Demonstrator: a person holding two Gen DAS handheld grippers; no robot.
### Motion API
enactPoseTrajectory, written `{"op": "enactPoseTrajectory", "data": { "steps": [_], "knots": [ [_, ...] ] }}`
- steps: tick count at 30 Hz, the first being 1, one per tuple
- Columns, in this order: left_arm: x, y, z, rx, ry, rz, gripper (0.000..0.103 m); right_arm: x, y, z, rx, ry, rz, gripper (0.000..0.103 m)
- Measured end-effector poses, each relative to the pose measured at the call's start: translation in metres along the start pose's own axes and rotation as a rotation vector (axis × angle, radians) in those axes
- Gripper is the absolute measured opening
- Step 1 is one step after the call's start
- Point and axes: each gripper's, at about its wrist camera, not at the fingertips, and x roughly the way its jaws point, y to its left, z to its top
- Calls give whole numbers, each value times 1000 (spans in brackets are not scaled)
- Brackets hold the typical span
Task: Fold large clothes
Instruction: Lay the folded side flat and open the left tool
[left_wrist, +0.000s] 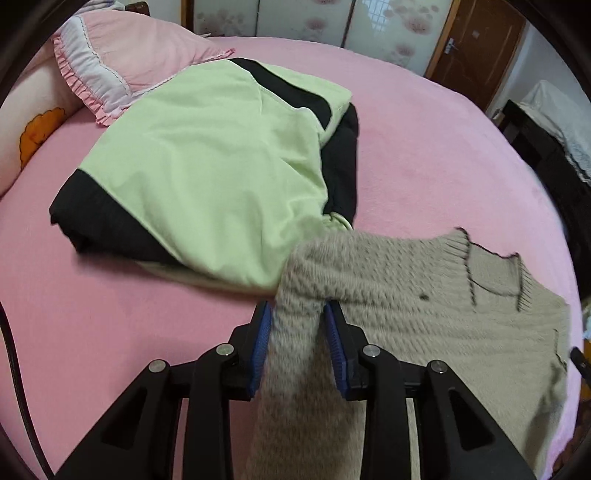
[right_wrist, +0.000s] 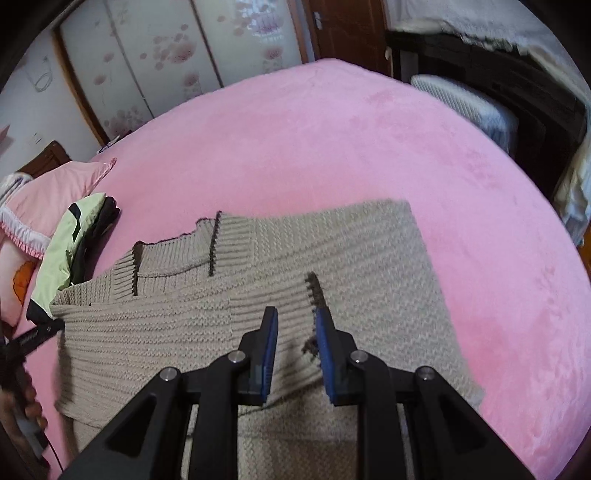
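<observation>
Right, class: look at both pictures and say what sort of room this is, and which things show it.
Most likely a bedroom in a home. A wide bed with a pink cover fills both views, a frilled pink pillow lies at its head, and sliding doors with a flower print, perhaps a wardrobe, stand behind it.

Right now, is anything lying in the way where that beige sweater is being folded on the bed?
Only to one side: the folded green-and-black jacket overlaps the beige knit sweater near its sleeve, which the left claw grips. The pink bedspread beyond it shows bare.
</observation>
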Motion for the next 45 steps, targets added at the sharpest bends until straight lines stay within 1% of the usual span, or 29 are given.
{"op": "enactPoseTrajectory", "data": {
  "steps": [2,3,6,10,14,15,17,19,20,21,22,24,25,27,28,29,31,33,35,38,41,43,44,45],
  "knots": [
    [7,-3,2,-2,2,19,22,-3,8,1,-45,-35,-9,21],
    [8,-4,2,-1,-1,25,19,-3,11,1,-59,-44,-12,21],
    [9,1,-2,-20,-24,32,18,-2,22,0,-102,-64,-24,21],
    [14,11,-5,-54,-20,7,18,7,36,-5,-152,-37,-9,21],
    [-8,2,-4,-14,-40,35,20,7,50,-11,-193,-10,41,21],
    [-17,-2,-4,-5,-52,38,24,5,53,-13,-205,-11,51,21],
    [-41,-11,-8,0,-89,15,34,1,59,-16,-227,-11,69,21],
    [-63,-22,-15,0,-121,-28,55,-2,65,-19,-243,-8,99,21],
    [-72,-30,-22,5,-134,-51,58,-4,71,-21,-253,-4,120,21],
    [-76,-35,-26,12,-136,-63,59,-5,75,-23,-261,1,138,21],
    [-77,-45,-35,32,-126,-81,59,-4,80,-25,-271,7,157,21],
    [-72,-58,-49,57,-93,-94,59,0,91,-31,-287,25,180,21],
    [-68,-64,-56,75,-75,-89,59,3,96,-34,-294,35,182,21],
    [-54,-72,-72,112,-46,-51,59,12,101,-40,-309,55,176,21],
    [-46,-74,-80,130,-29,-17,59,16,102,-43,-315,62,167,21],
    [-37,-73,-87,143,-15,16,59,21,101,-45,-321,70,150,21],
    [-24,-70,-96,155,14,52,60,31,92,-48,-323,86,104,21],
    [-20,-62,-100,156,3,42,62,37,74,-47,-295,84,70,21],
    [-21,-55,-100,159,-10,36,62,38,52,-43,-258,70,30,18],
    [-21,-47,-100,146,-3,-5,62,32,21,-39,-187,68,37,17],
    [-21,-48,-100,136,2,-27,64,24,4,-39,-142,66,53,17],
    [-26,-47,-100,133,11,-38,70,17,-2,-39,-115,70,72,18],
    [-31,-48,-100,127,13,-36,72,11,-6,-40,-99,74,73,20],
    [-36,-48,-100,123,11,-33,74,7,-7,-39,-93,74,70,20]
  ]
}}
